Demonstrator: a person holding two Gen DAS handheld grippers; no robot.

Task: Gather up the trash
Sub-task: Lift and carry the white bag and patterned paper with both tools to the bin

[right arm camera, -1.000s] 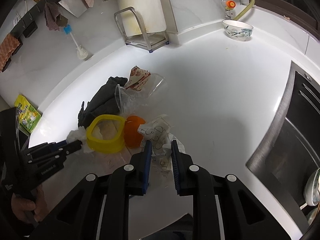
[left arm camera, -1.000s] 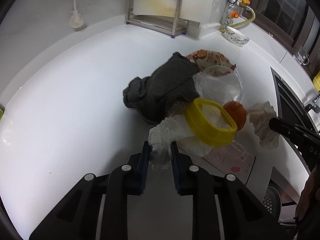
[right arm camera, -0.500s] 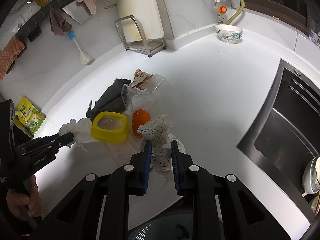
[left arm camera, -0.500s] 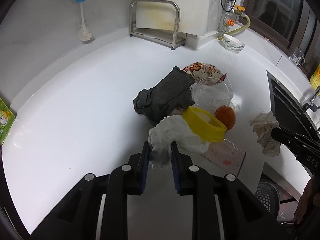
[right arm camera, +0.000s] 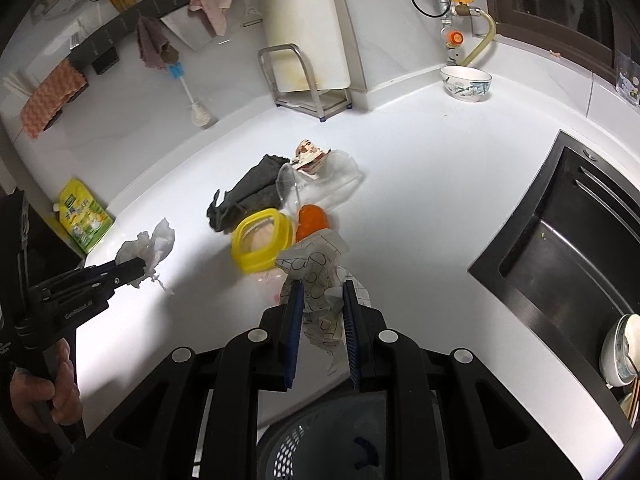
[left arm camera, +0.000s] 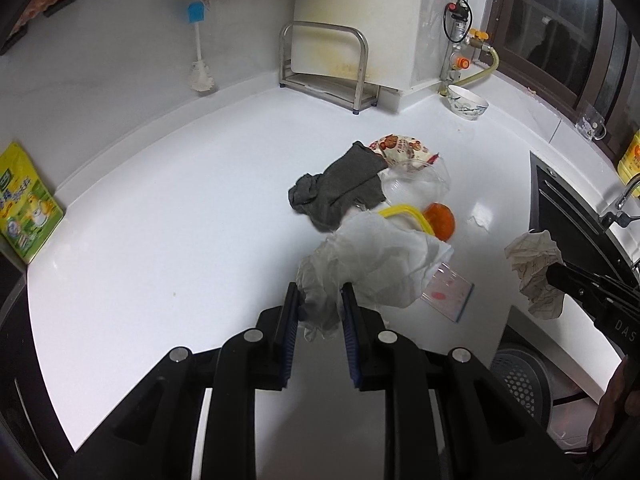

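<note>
both grippers have risen and drawn back from the countertop (left arm camera: 168,208). the white crumpled tissue (left arm camera: 372,264) has lifted off the yellow container (right arm camera: 262,244), now hanging clear. the printed paper wrapper (right arm camera: 316,280) has left the surface; a perforated bin (right arm camera: 320,440) now shows at bottom centre.

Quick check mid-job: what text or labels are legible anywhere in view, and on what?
"DAS", cut off by the frame edge: on the right tool.
White lettering on the left tool: too blurred to read.
Print on the green-yellow pouch: too small.
Print on the snack wrapper: illegible.
</note>
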